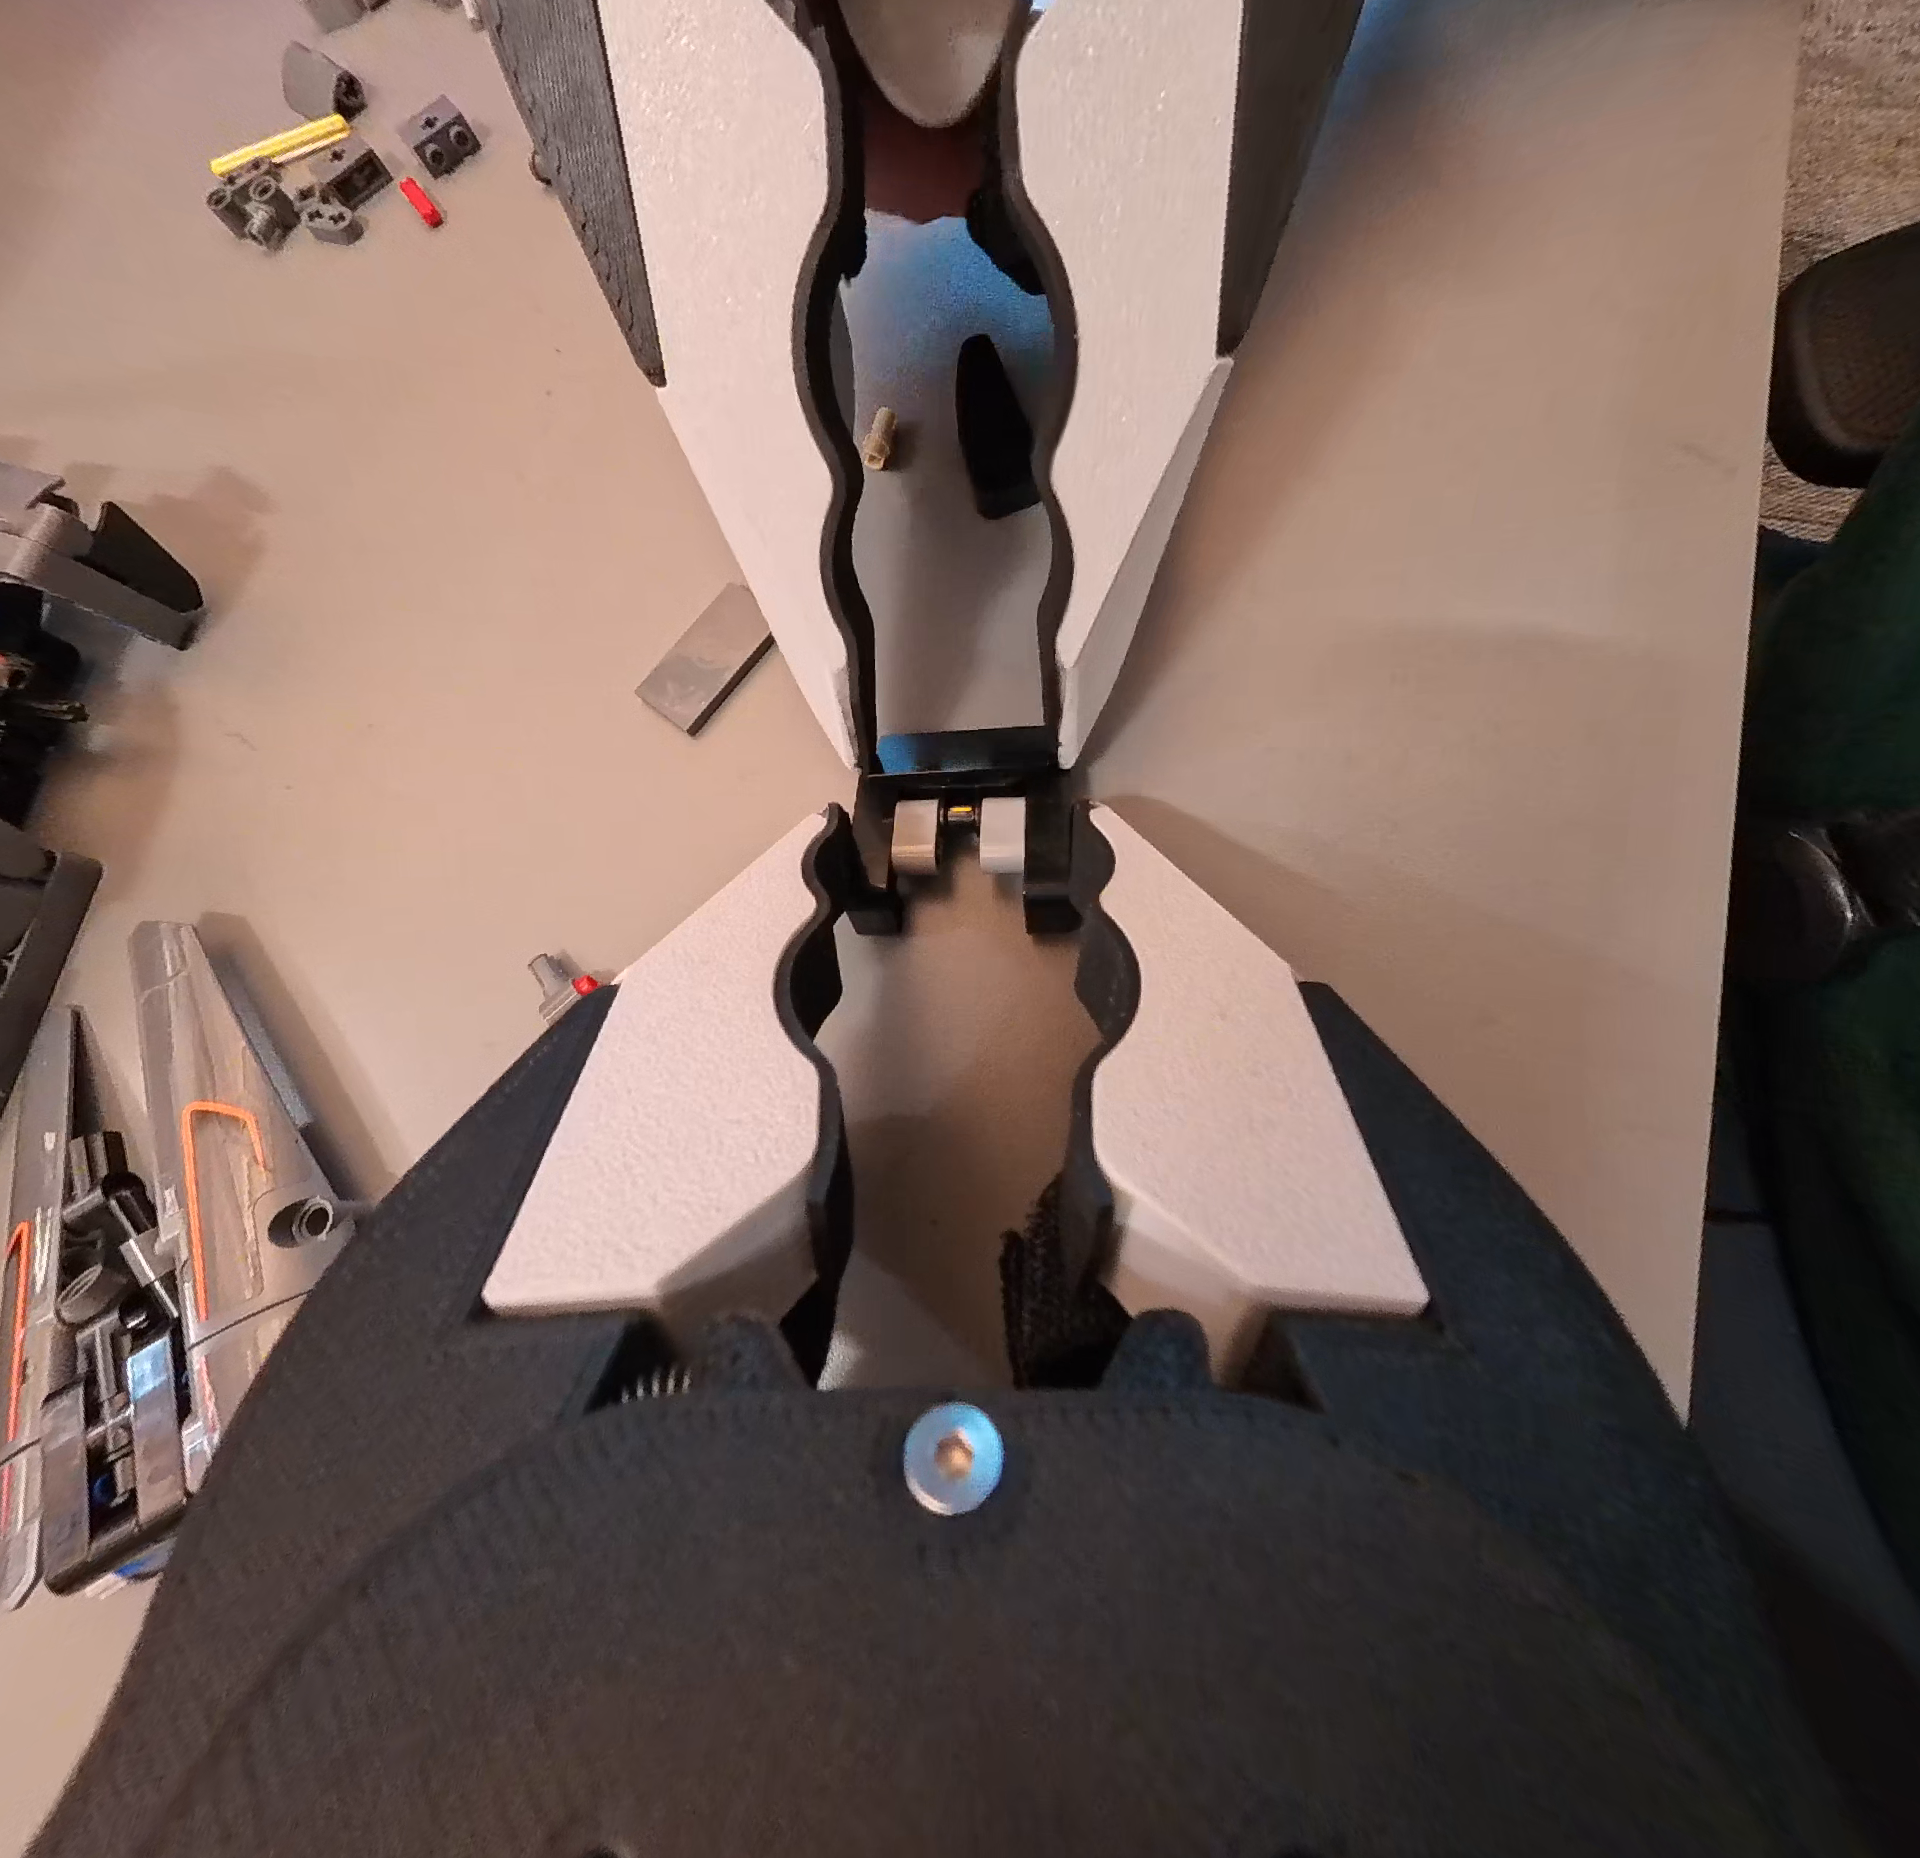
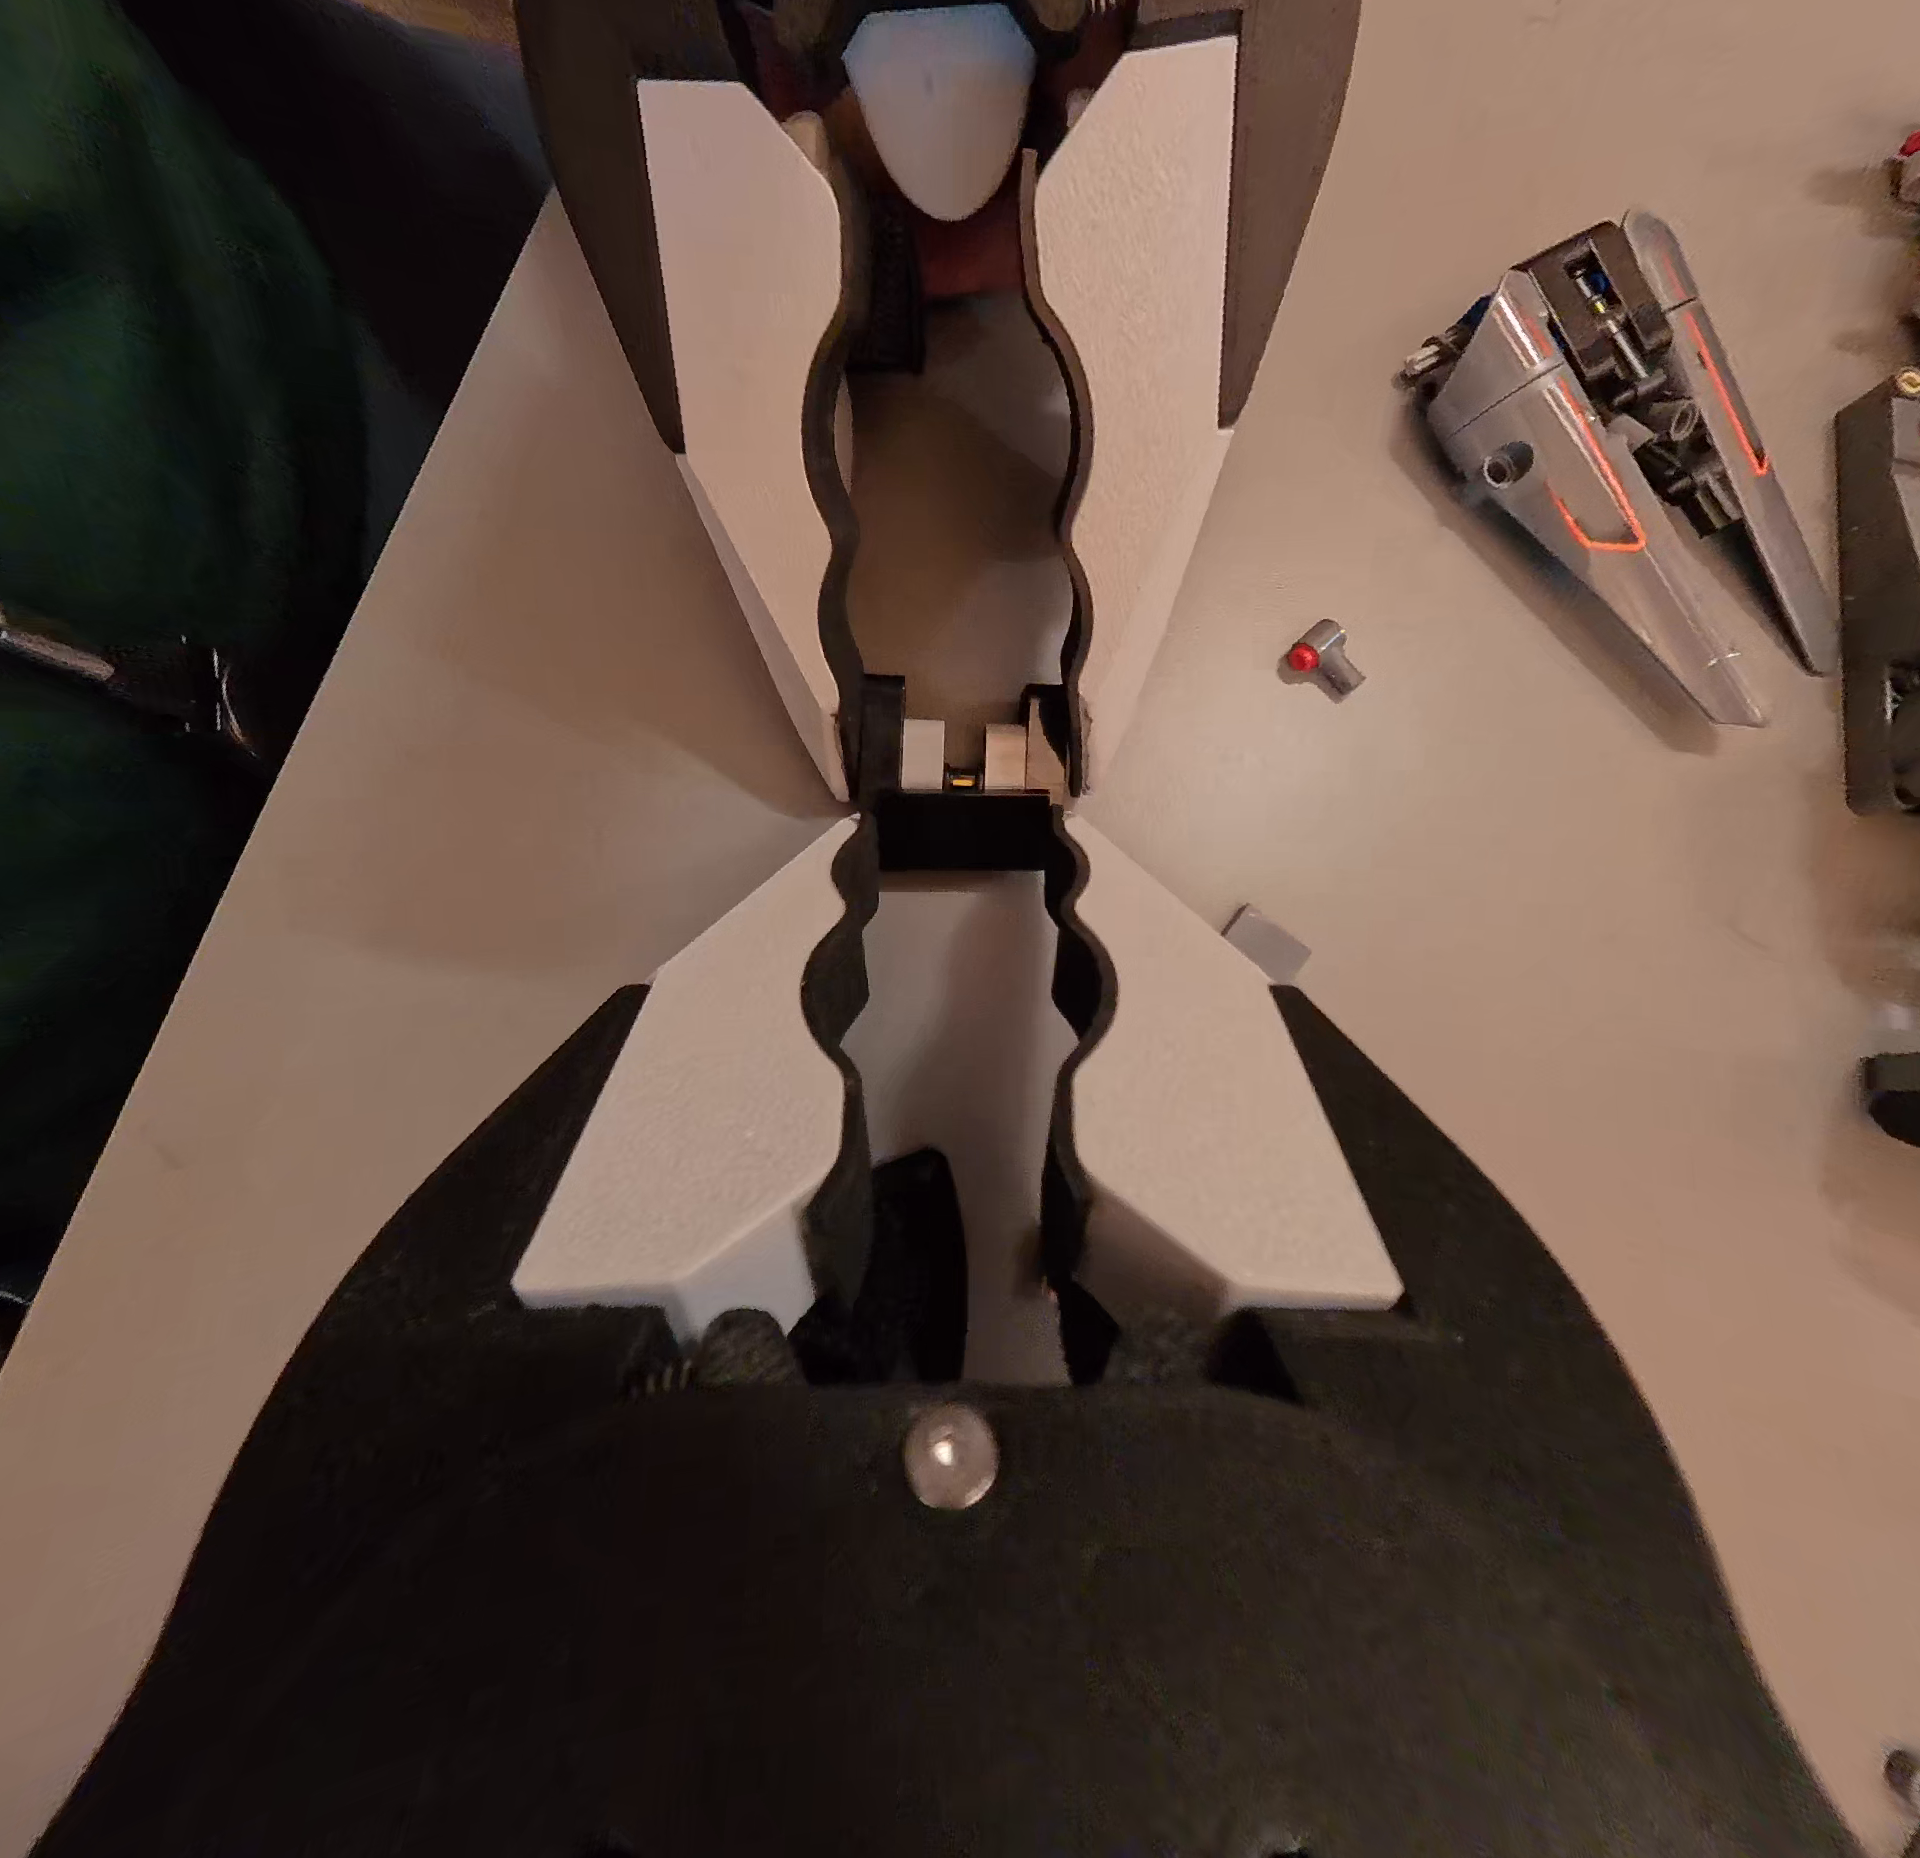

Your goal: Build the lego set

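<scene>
Looks like an office or desk workspace: plain beige table [image 1: 436,478] with a straight edge, grey carpet [image 1: 1860,73] beyond it, black mesh-back office chair [image 1: 1839,374] at the side. Loose Lego parts [image 1: 312,177] and half-built grey sub-assemblies [image 2: 1631,458] lie scattered across the table.

1. Plain beige matte table [image 1: 1455,561] with a smooth top and a straight edge, lit warm and soft.
2. Past that edge there's speckled grey carpet floor [image 1: 1860,94].
3. A black mesh office chair [image 1: 1839,374] sits just beside the table edge.
</scene>
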The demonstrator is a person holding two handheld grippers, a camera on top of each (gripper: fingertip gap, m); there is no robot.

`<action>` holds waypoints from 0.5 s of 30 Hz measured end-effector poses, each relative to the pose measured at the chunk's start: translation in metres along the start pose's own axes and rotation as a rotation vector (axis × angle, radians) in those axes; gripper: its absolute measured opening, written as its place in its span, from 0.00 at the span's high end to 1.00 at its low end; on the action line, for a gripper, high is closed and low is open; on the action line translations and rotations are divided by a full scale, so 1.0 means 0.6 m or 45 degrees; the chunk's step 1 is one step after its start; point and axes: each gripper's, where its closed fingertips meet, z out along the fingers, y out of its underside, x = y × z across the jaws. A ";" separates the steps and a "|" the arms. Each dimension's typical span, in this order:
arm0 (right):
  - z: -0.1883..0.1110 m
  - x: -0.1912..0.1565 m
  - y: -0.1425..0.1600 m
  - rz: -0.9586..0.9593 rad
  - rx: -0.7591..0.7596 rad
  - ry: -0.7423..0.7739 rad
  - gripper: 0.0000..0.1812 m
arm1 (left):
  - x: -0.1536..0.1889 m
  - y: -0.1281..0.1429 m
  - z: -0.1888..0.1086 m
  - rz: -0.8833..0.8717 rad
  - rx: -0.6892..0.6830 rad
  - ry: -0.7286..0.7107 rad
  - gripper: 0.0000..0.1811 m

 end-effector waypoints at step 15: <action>-0.001 -0.002 0.004 -0.002 -0.071 0.011 0.83 | 0.002 -0.001 0.001 0.011 0.001 0.006 0.78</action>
